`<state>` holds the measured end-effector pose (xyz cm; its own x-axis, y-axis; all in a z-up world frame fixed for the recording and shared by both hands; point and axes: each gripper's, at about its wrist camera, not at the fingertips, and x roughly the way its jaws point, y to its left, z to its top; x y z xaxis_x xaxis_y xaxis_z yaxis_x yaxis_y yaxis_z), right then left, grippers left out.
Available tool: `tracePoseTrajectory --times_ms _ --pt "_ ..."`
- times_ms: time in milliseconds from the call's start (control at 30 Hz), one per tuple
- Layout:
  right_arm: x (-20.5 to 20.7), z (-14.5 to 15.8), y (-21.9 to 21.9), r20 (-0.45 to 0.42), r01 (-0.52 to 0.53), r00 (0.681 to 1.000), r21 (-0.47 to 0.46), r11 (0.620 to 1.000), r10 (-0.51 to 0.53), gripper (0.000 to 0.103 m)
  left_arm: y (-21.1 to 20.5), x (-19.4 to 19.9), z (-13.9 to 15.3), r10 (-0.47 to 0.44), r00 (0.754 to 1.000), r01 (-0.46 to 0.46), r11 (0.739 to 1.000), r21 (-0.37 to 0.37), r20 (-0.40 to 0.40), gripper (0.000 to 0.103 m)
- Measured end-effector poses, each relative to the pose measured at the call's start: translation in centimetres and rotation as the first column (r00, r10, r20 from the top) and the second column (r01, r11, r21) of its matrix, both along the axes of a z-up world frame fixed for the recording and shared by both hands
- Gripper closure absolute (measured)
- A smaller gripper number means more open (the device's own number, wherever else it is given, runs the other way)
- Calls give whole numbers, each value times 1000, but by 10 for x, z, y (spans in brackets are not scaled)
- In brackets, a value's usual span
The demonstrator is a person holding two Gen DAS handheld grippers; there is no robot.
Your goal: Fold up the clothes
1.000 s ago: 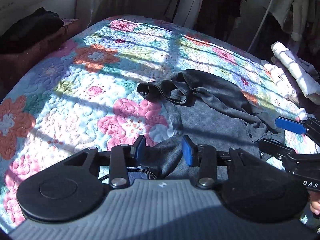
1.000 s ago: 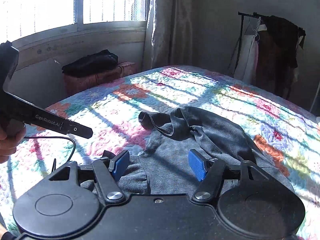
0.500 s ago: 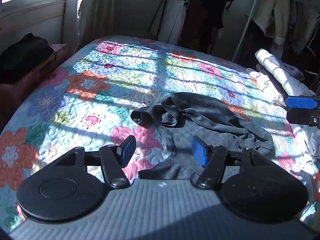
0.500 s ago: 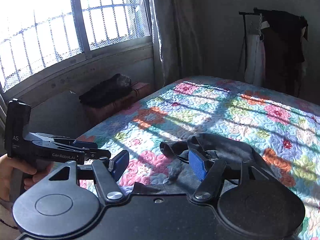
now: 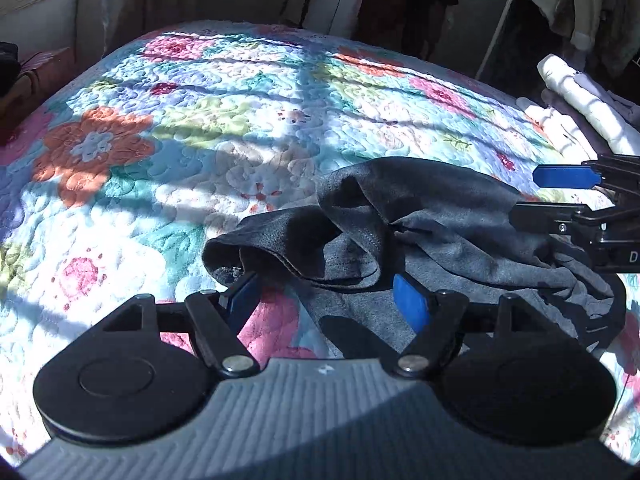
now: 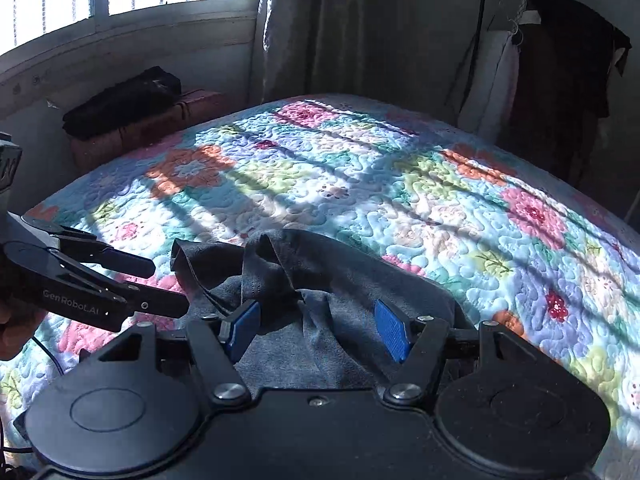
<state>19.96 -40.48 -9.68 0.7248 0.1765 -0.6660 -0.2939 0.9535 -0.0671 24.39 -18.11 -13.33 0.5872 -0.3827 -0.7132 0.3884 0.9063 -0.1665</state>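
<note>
A dark grey garment point(image 5: 436, 232) lies crumpled on the floral quilt point(image 5: 200, 128), its rolled edge toward the left. My left gripper point(image 5: 328, 304) is open and empty, its blue pads just above the garment's near-left part. My right gripper point(image 6: 316, 330) is open and empty over the garment point(image 6: 332, 280). The right gripper also shows at the right edge of the left wrist view point(image 5: 576, 196), and the left gripper at the left of the right wrist view point(image 6: 132, 280).
White folded clothes point(image 5: 580, 120) lie at the quilt's far right. A brown box with a black bundle point(image 6: 124, 108) stands under the window. Clothes hang on a rack point(image 6: 560, 64) behind the bed.
Both grippers have moved forward and lower over the grey garment, after lifting back half a second ago. Both stay open.
</note>
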Motion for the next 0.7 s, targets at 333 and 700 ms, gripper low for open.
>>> tracePoseTrajectory --times_ms 333,700 --pt "106 -31 31 -145 -167 977 -74 983 155 34 13 61 -38 147 989 -147 989 -1 -31 15" --pt "118 -33 -12 -10 -22 1000 -7 1000 22 100 22 61 -28 177 984 -168 962 -213 23 77"
